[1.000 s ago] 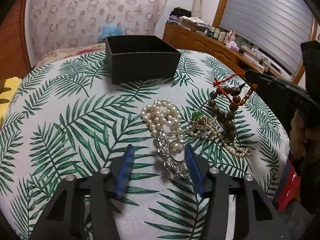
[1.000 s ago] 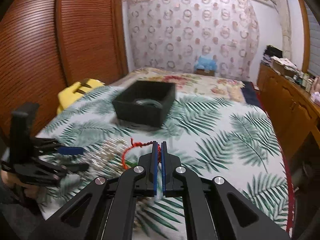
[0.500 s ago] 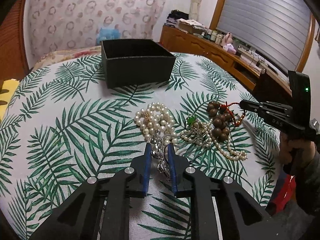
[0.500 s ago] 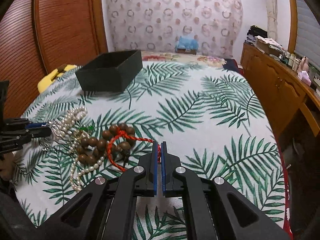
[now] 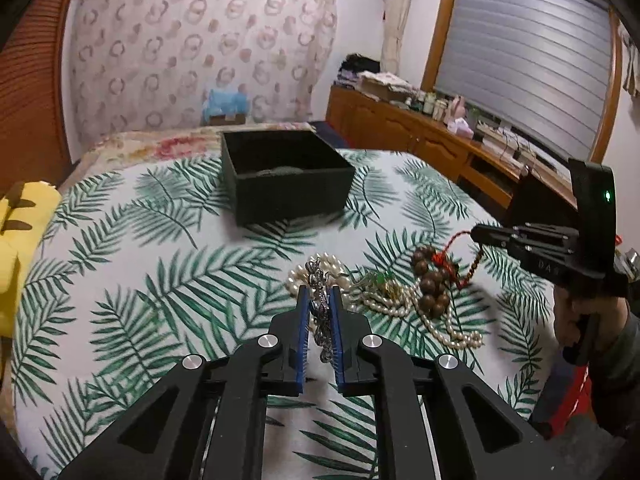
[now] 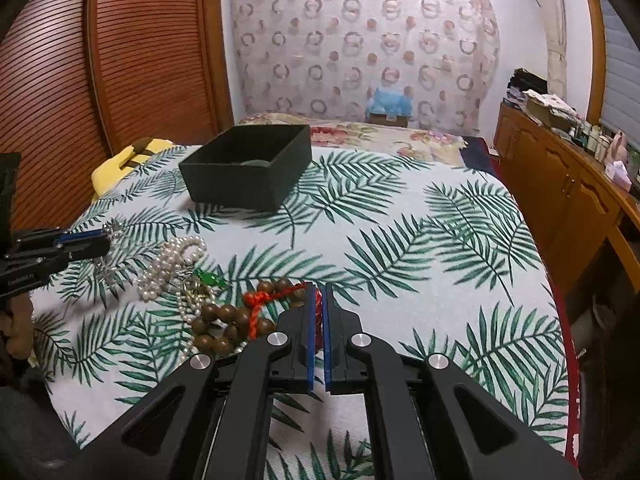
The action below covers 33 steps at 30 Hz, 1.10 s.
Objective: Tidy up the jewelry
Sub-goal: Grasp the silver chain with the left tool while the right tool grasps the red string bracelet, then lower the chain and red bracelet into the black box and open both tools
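Observation:
My left gripper is shut on a silver chain and holds it above the leaf-print tablecloth; it also shows in the right wrist view. My right gripper is shut on the red cord of a brown wooden bead bracelet, lifting it; it also shows in the left wrist view, with the beads hanging below. A pearl necklace and a green-stone piece lie tangled on the cloth. An open black box stands behind them.
A yellow object lies at the table's left edge. A wooden sideboard with clutter runs along the right. A wooden slatted door stands at the left. A bed with a floral cover lies behind the table.
My left gripper closed on the silver chain and lifted it off the pile. My right gripper kept hold of the red cord, set the beads down, then raised them again.

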Motion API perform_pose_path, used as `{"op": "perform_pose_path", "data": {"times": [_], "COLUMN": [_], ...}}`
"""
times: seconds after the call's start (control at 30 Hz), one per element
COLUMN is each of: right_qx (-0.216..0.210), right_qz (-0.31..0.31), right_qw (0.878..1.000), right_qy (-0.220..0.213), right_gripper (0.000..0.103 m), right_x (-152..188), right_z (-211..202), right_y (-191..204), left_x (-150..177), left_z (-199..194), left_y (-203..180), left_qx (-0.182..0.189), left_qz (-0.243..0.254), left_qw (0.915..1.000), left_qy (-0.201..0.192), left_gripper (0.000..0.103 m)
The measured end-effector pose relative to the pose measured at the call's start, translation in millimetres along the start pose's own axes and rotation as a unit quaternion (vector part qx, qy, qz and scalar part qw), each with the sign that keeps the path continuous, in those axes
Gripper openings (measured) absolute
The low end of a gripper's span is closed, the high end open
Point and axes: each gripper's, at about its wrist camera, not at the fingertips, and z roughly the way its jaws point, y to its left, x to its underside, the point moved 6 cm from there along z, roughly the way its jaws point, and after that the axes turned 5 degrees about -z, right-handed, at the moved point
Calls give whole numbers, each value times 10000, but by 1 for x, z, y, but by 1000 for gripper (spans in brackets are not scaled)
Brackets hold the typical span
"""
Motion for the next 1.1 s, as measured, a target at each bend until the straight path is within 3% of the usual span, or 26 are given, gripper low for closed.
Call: {"op": "perform_pose_path", "data": {"times": [0.53,0.8,1.1], "right_qx": [-52,-121,-220], "right_qz": [-196,-428,-665], "right_qw": [9995,9975,9941], "right_qy": [-252,-558,-822], "right_gripper": [4,4,4], "right_x": [-27,-61,-108], "right_z": [-9,-14,9], "right_y": [12,24,34], "left_x": [-28,-53,-86], "left_z": [-18,-15,-5], "left_y": [9,14,21], "left_qx": [-100,-218,-350], "left_qz": [5,84,147], "left_qw": [9991,9981,9960], "left_qy": [-404,-564,-804], "left_gripper": [9,9,9]}}
